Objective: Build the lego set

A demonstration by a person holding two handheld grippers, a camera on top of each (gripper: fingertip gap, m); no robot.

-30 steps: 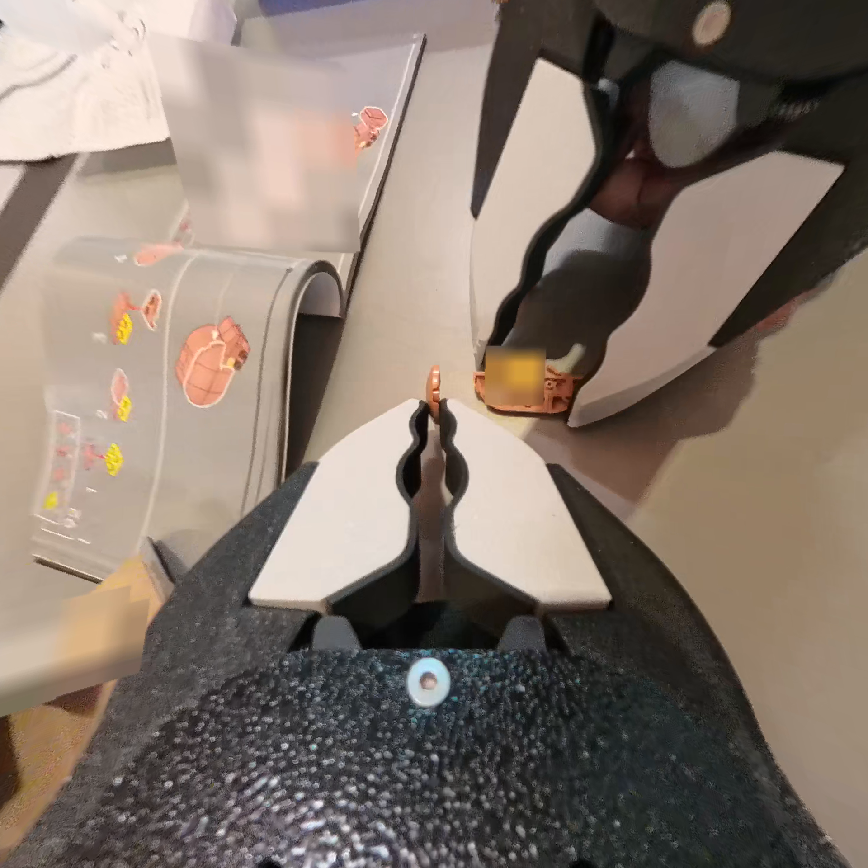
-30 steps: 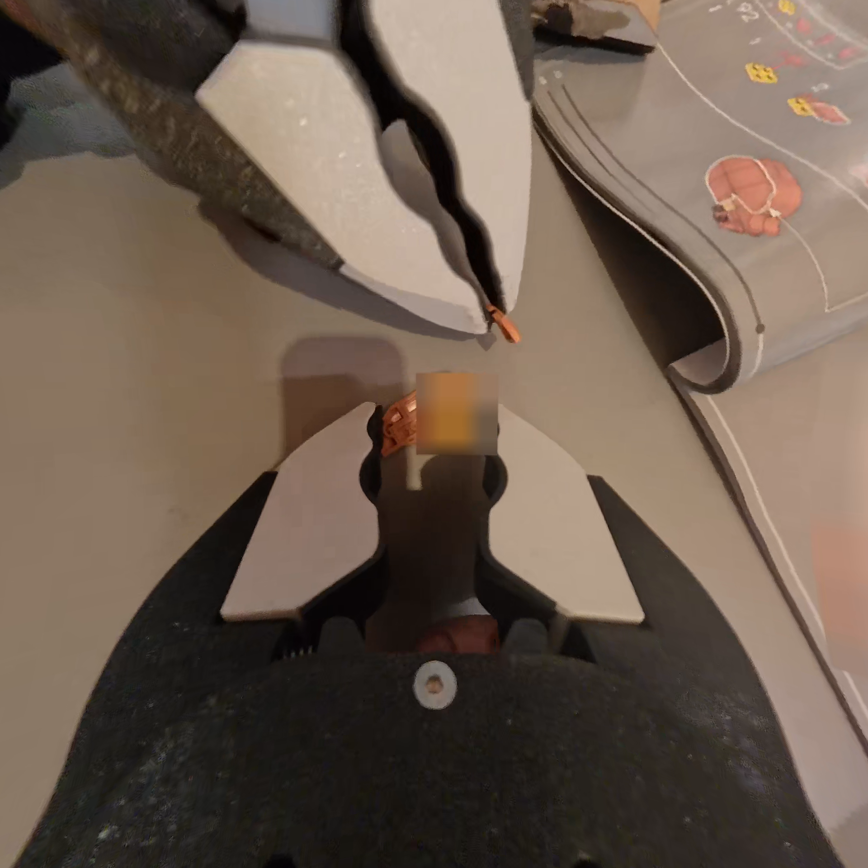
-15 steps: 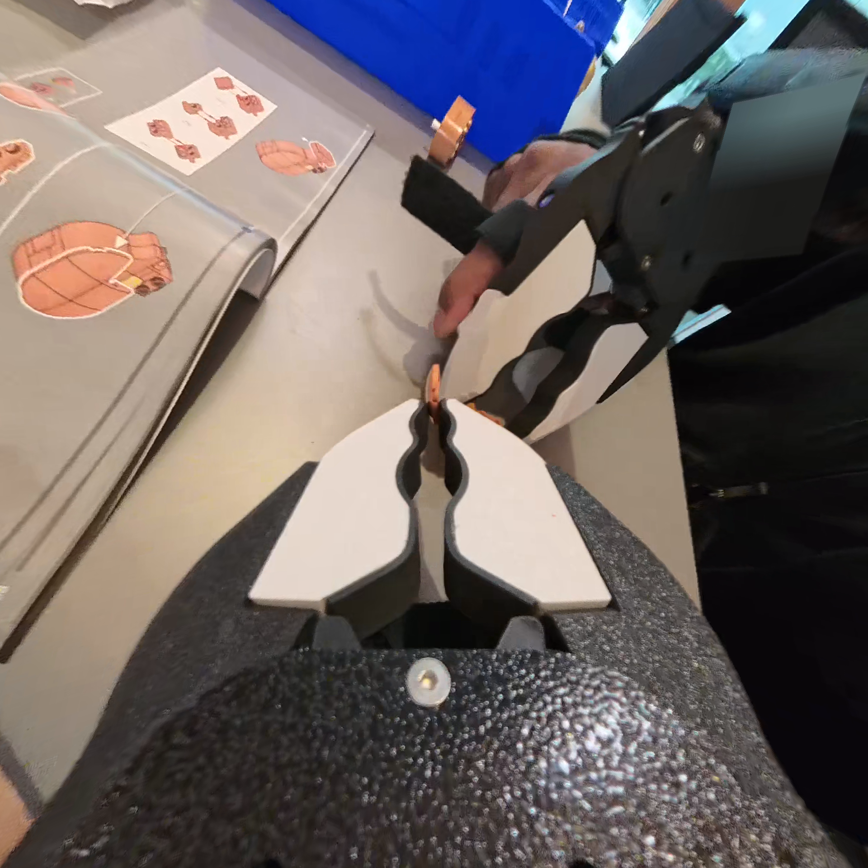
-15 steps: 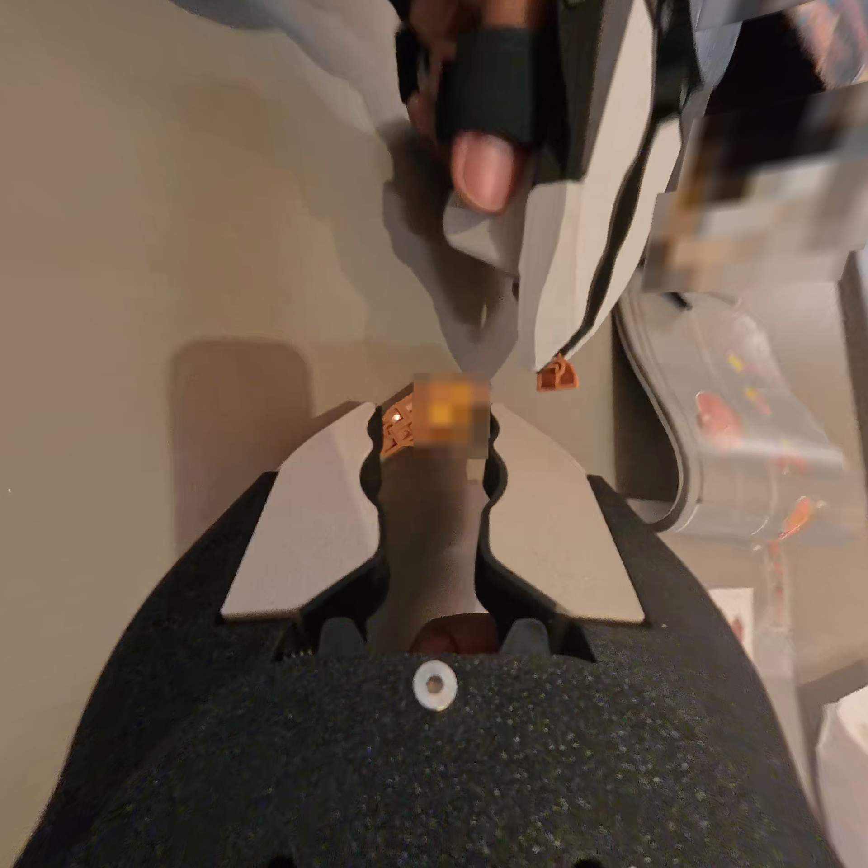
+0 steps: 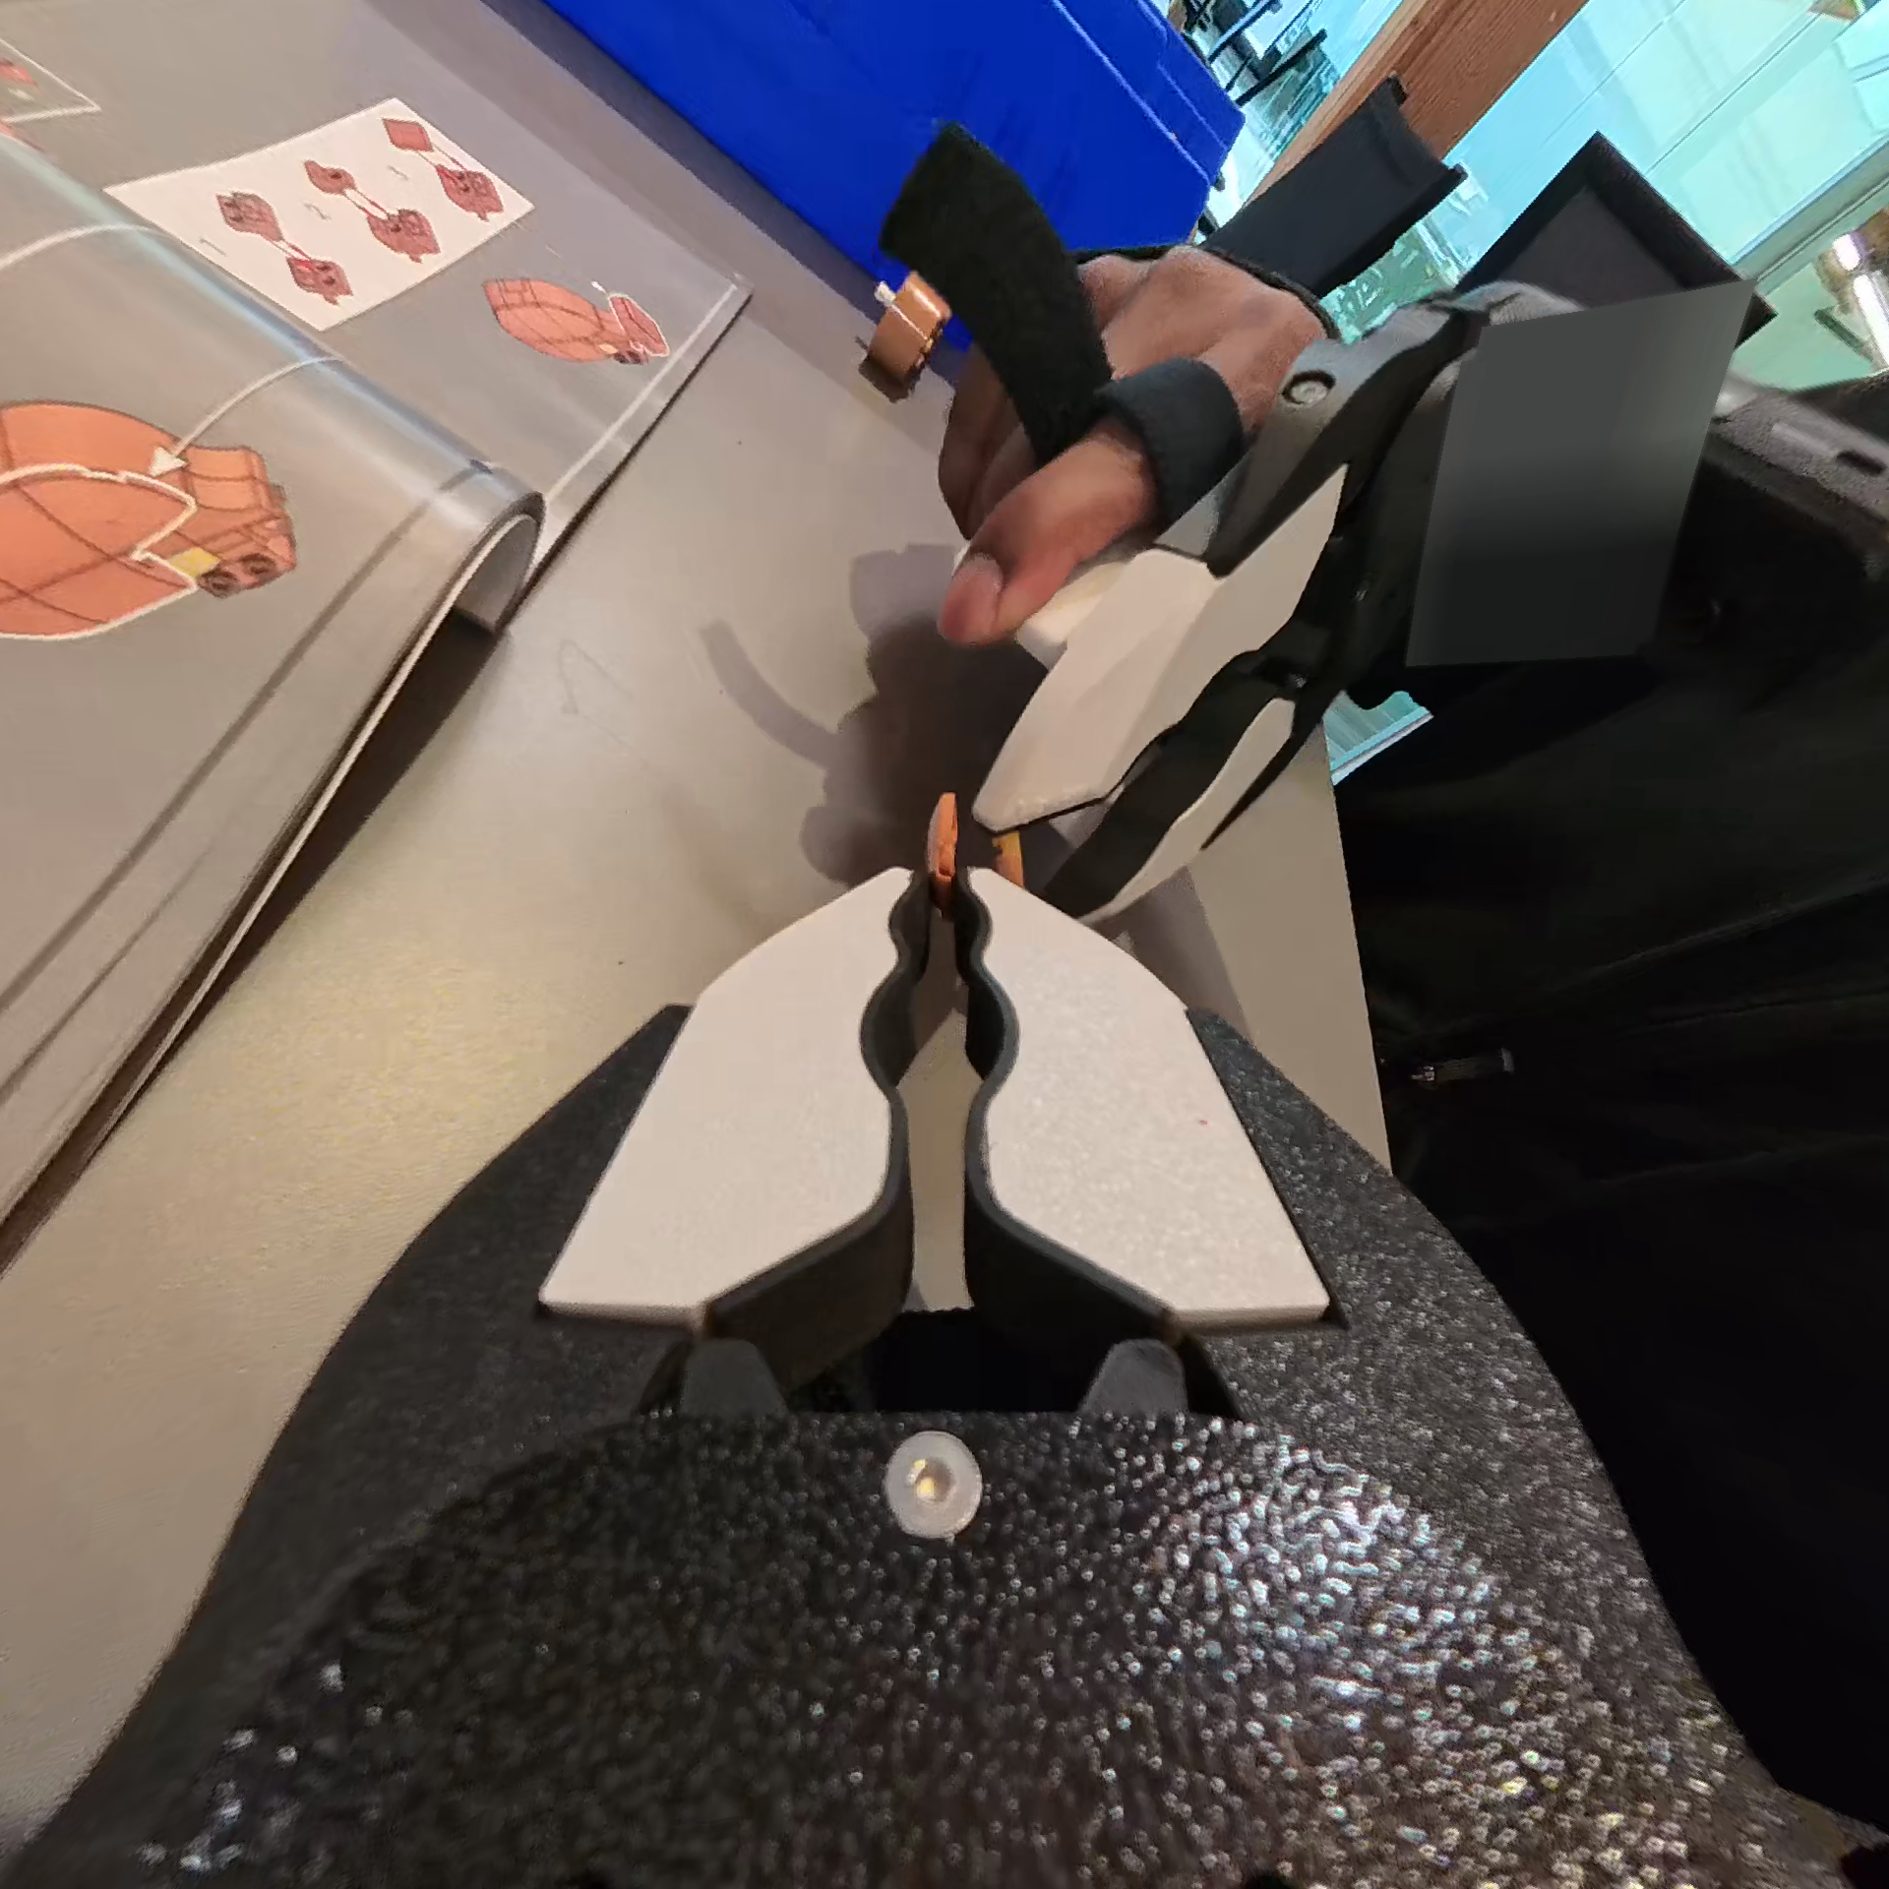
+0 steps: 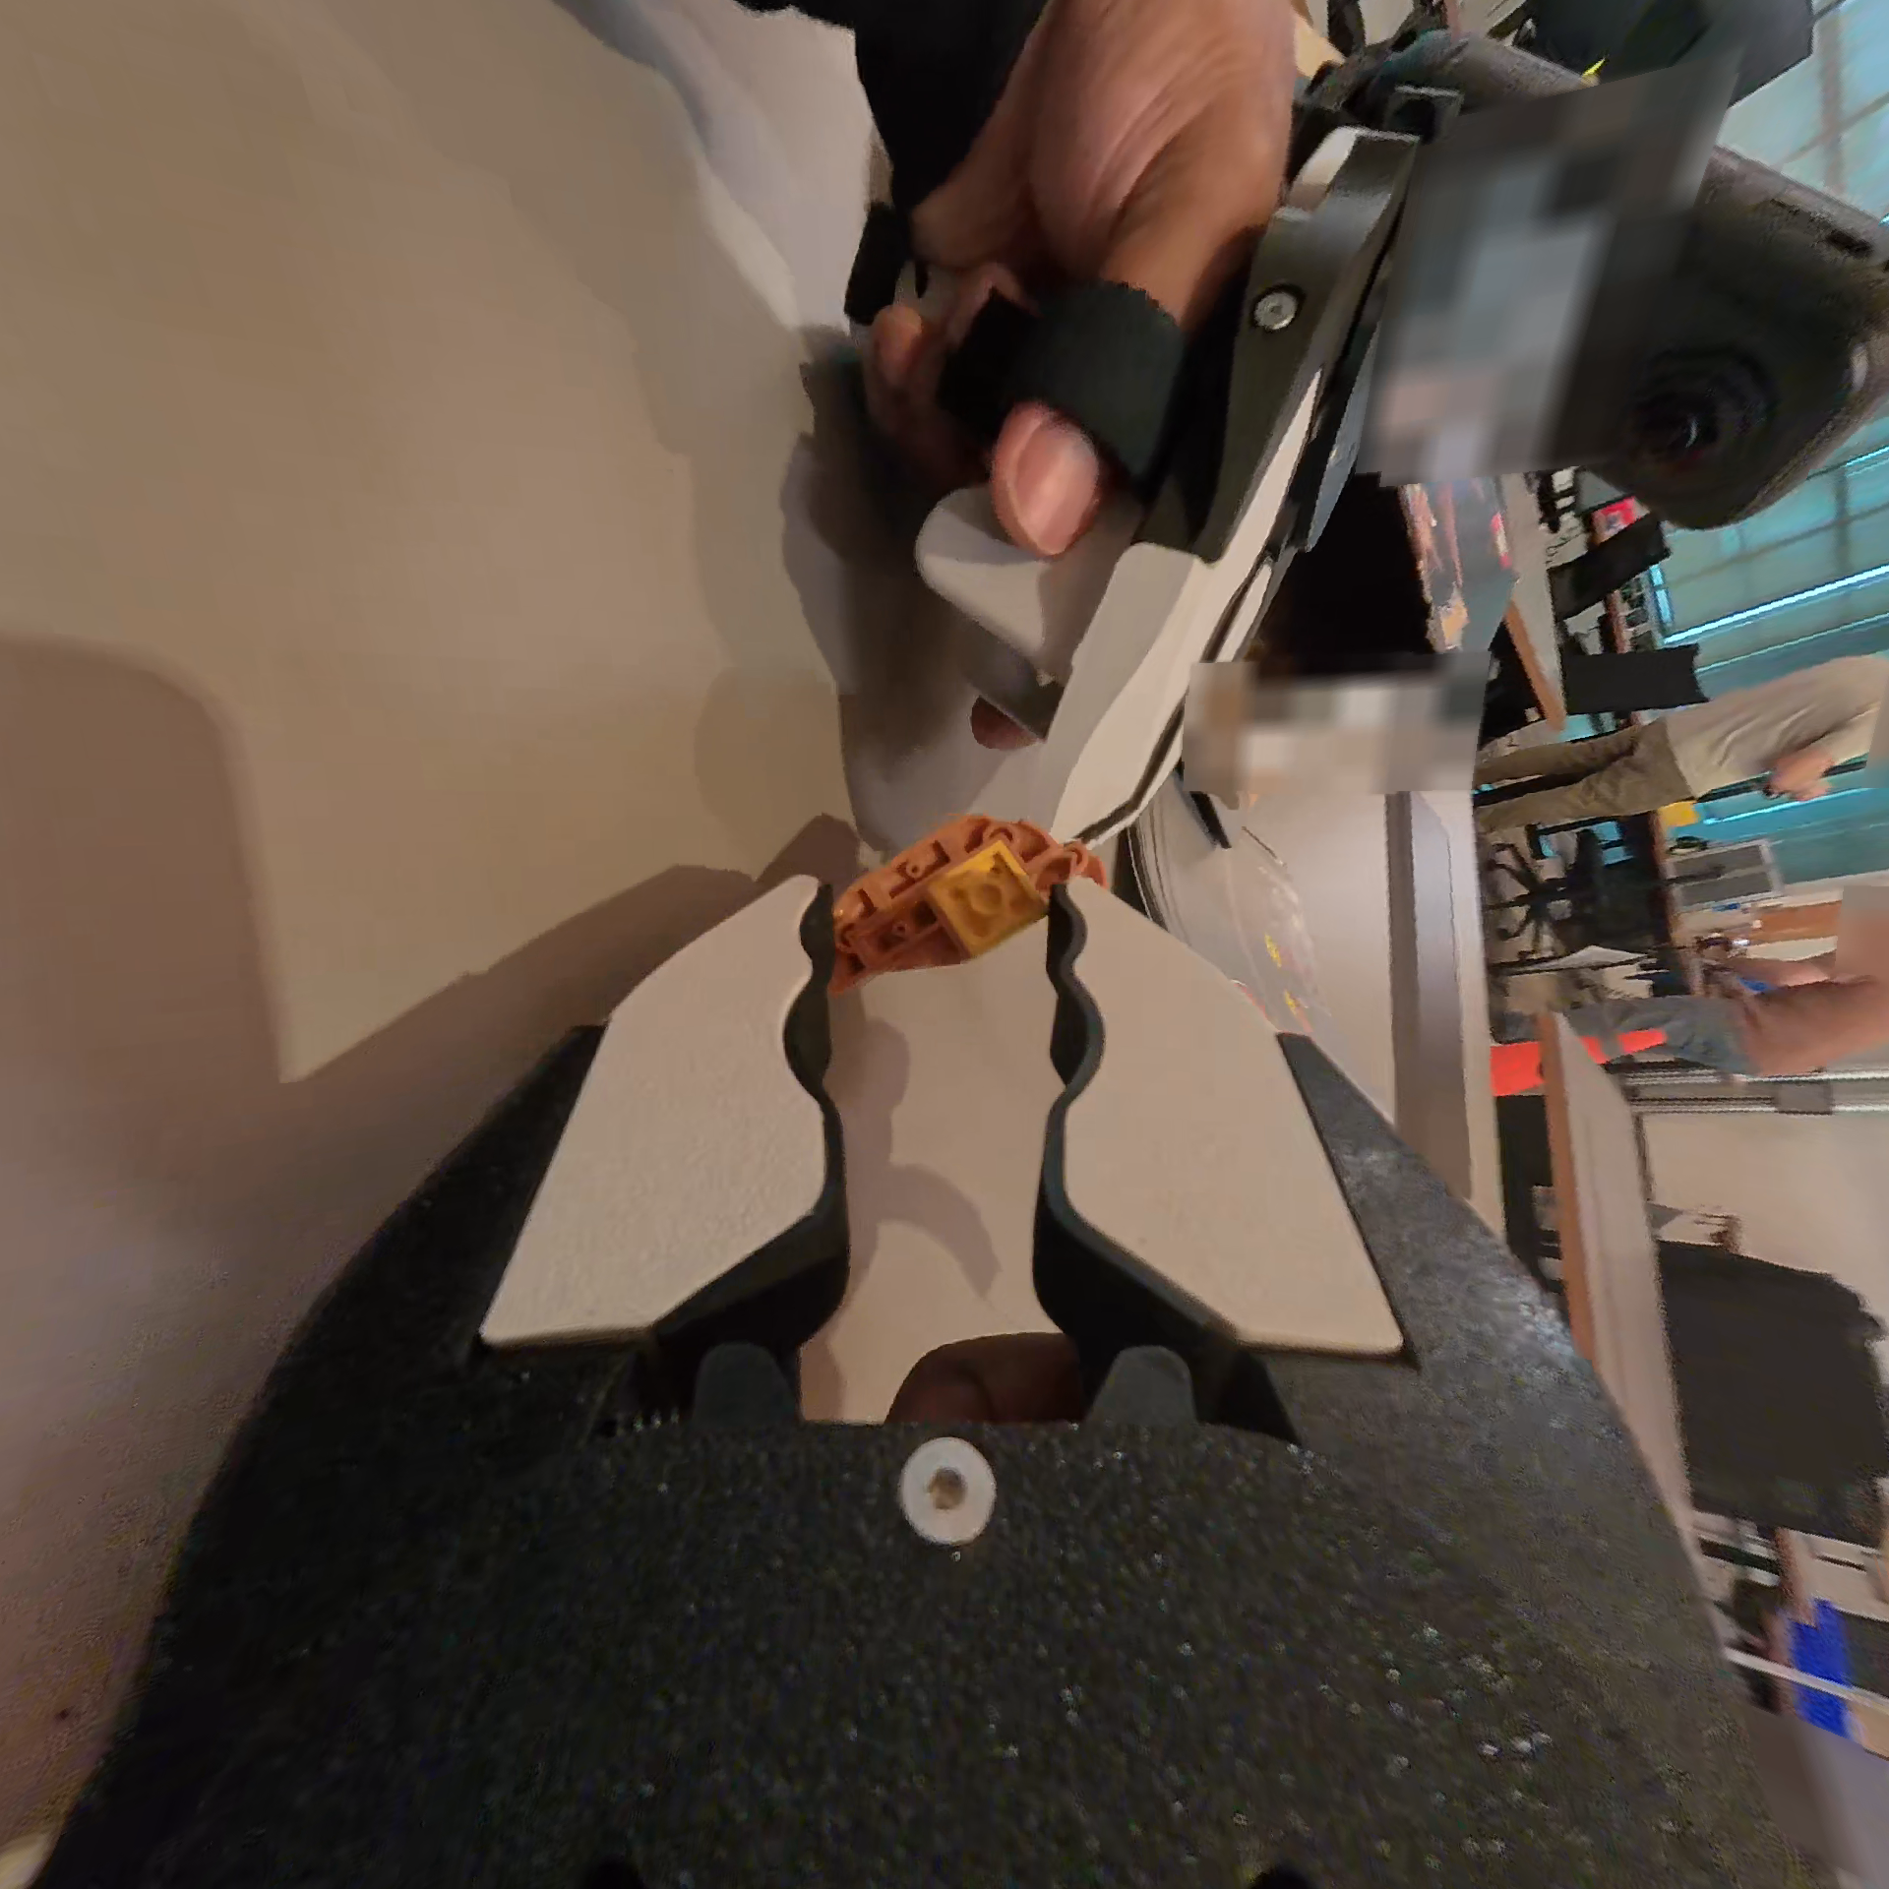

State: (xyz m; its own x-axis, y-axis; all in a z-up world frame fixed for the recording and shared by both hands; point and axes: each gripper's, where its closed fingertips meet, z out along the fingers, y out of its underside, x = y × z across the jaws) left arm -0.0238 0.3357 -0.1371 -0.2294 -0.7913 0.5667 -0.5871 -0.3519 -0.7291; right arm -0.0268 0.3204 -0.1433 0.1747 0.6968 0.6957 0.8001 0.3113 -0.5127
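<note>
— Jaws first: how do yours stand?

— Your left gripper [image 5: 942,887] is clenched on a small thin orange piece [image 5: 941,840], which stands on edge between the fingertips and pokes out past them. Your right gripper [image 6: 935,910] is spread wider and pinches an orange brick assembly [image 6: 900,920] with a yellow studded block [image 6: 983,902] on it; the left pad presses the orange side, the right pad [image 6: 1063,925] meets the yellow block.

— Where are the two pieces in relation to each other?

— Close. In your right wrist view the tip of the left gripper comes down from the far side to the far edge of the assembly; whether the thin piece touches it there, you cannot tell. In your left wrist view the right gripper reaches in from the right, its tips just beyond the thin piece, with only a sliver of the assembly's orange showing under them.

— And around them?

— Both hover over a grey table [image 5: 429,981]. An open instruction booklet [image 5: 307,429] with orange drawings lies to the far left, its pages curling up. A small brown round part [image 5: 908,329] sits on the table farther off, near a blue surface [image 5: 920,92]. Your right hand [image 5: 1073,450] wears black straps around its fingers.
</note>
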